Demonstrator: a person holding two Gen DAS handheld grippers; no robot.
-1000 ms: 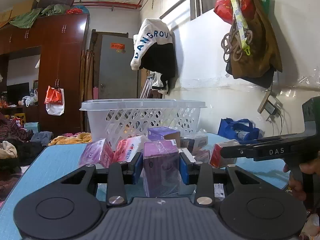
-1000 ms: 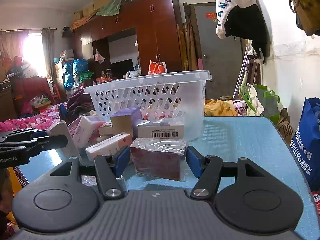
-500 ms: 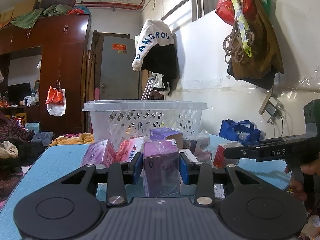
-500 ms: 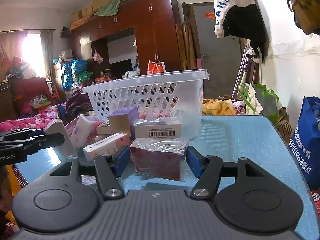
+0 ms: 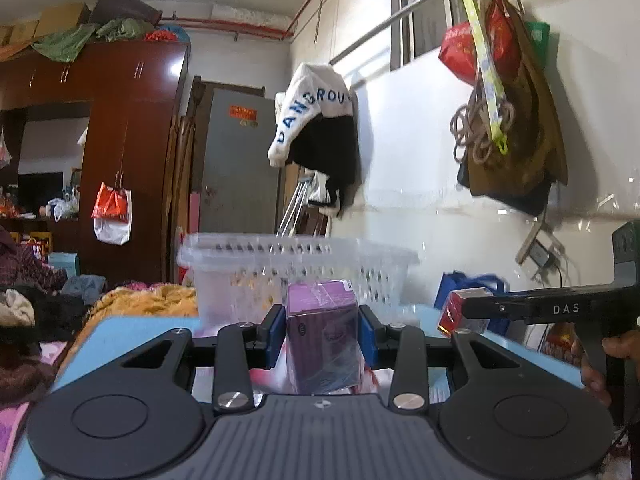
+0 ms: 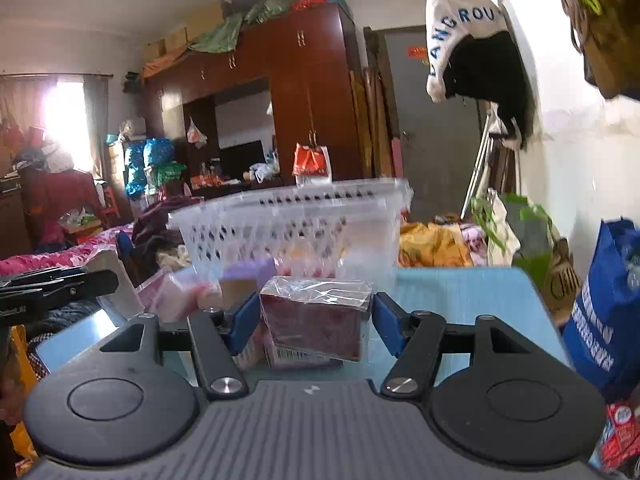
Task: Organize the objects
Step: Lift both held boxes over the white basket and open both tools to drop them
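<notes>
Both grippers have lifted their loads off the blue table (image 6: 460, 292): the left gripper (image 5: 322, 330) clamped on a purple box (image 5: 322, 336), the right gripper (image 6: 311, 320) on a dark red box (image 6: 314, 322), both now nearing the rim height of the white basket (image 6: 288, 232) beyond.

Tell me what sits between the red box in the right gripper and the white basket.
In the right wrist view, blurred packets and clear wrap lie between the red box and the white basket.
</notes>
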